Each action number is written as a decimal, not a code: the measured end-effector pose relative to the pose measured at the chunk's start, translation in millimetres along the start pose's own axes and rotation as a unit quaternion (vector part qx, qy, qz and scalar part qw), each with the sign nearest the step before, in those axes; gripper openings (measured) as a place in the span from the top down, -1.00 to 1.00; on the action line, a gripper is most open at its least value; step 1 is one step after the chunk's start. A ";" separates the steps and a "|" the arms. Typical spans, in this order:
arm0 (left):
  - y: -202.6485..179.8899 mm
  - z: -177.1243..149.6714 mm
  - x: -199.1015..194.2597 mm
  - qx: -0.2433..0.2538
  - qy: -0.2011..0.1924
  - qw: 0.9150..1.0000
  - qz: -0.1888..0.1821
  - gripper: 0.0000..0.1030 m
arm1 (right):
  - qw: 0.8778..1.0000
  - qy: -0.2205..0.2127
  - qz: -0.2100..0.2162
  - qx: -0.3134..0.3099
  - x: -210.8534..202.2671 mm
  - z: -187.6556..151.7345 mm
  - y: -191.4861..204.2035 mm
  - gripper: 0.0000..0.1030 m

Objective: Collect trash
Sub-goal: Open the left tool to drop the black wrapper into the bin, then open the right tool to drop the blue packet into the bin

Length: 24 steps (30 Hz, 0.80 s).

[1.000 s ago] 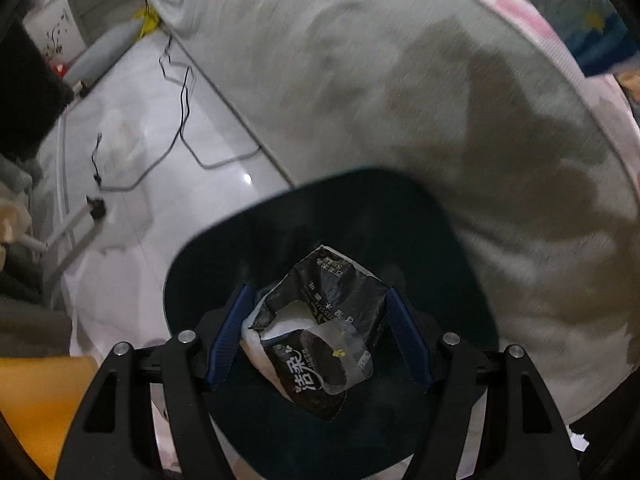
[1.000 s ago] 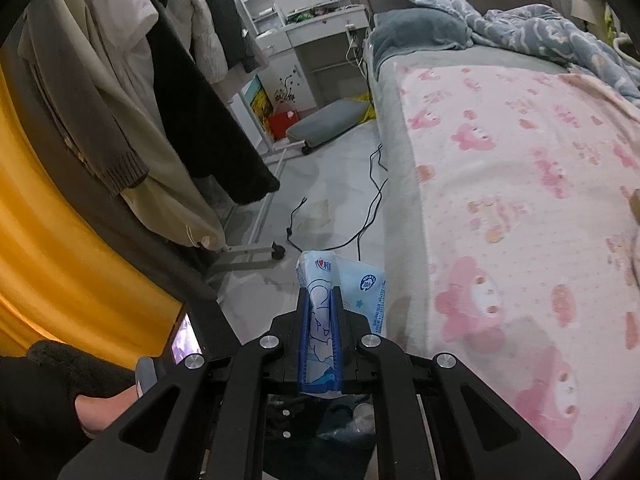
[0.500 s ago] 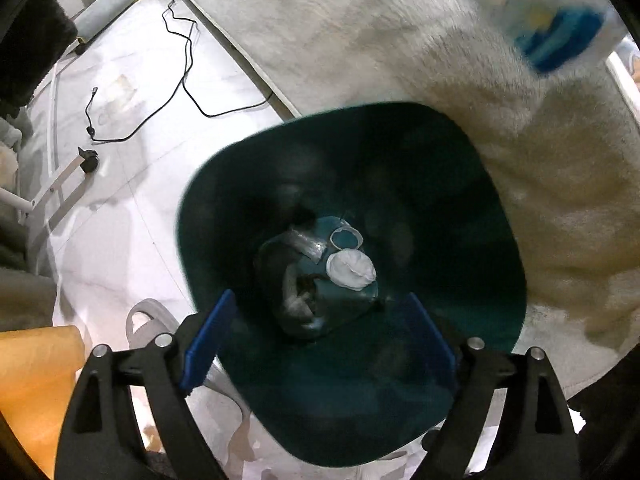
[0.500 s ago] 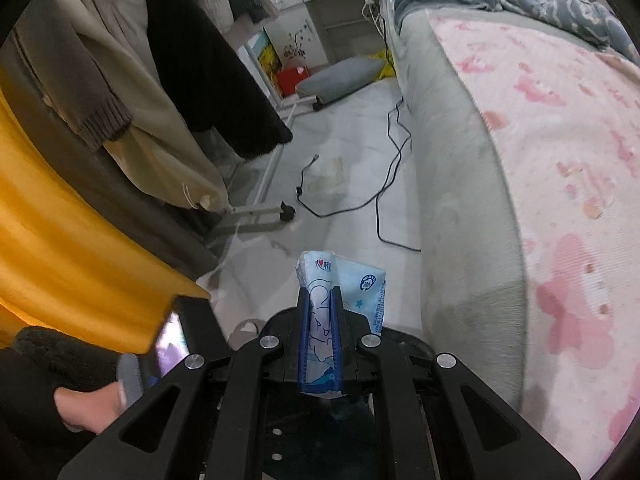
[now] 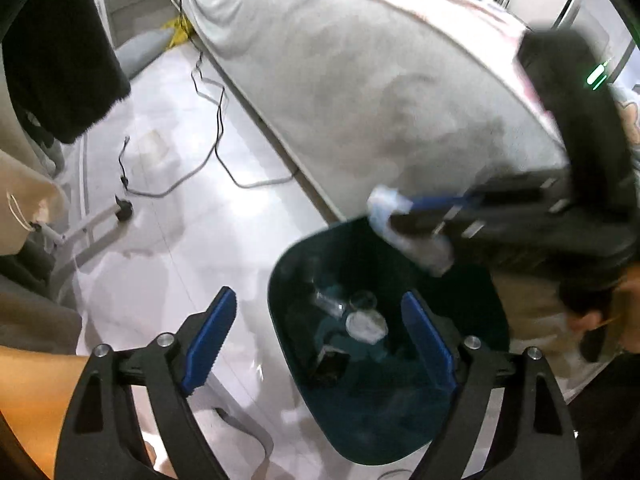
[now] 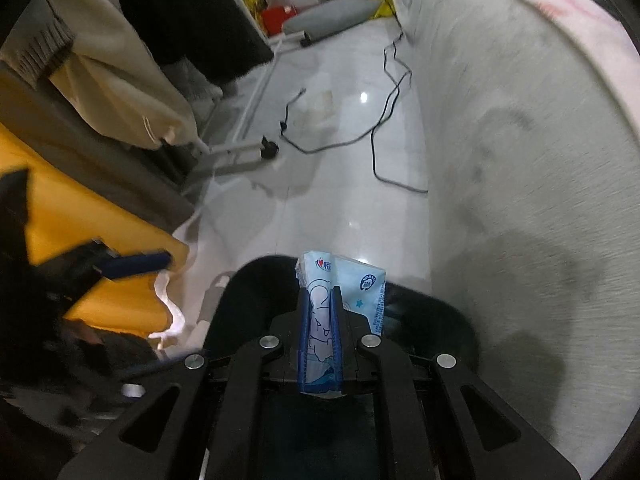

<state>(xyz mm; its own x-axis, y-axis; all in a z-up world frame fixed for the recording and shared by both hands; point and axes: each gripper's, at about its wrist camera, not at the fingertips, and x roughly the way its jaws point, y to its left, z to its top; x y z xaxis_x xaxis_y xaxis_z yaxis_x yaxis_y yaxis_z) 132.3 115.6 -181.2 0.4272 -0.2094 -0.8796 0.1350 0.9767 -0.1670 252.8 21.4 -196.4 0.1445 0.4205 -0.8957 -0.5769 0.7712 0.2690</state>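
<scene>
The left wrist camera looks steeply down from close above the dark bin (image 5: 384, 412), which sits at the lower right of its frame. The right wrist camera also looks down, with the bin (image 6: 256, 288) at the bottom middle. Both views share the white floor (image 5: 192, 236), the black cable (image 6: 380, 128) and the grey bed side (image 5: 360, 92).

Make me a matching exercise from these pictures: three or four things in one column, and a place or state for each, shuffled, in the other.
Things:
1. dark teal plastic bin
2. pale blue tissue packet
3. black power cable
4. left gripper

Places or states:
A. lying loose on the white floor
B. clamped in the right gripper
C. nothing between its jaws
D. on the floor beside the grey bed

Pairs: 1-D, 2-B, 3-A, 4-C
</scene>
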 end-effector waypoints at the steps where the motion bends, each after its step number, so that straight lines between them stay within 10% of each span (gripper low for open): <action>1: 0.8 1.5 -4.4 0.000 -0.008 1.000 -0.001 -0.61 | 1.000 0.008 -0.001 -0.001 7.5 -1.3 1.3 0.81; 24: -5.4 37.4 -90.3 0.006 -0.147 0.989 -0.016 -0.08 | 0.994 0.110 -0.024 -0.003 82.8 -37.8 -2.7 0.80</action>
<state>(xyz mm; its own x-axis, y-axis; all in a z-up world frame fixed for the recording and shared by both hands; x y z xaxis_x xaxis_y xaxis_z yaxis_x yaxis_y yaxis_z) 126.5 127.5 -84.2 0.6633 -0.2462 -0.7067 0.1623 0.9692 -0.1852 235.9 36.1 -284.7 -0.0078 0.2681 -0.9634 -0.5787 0.7845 0.2230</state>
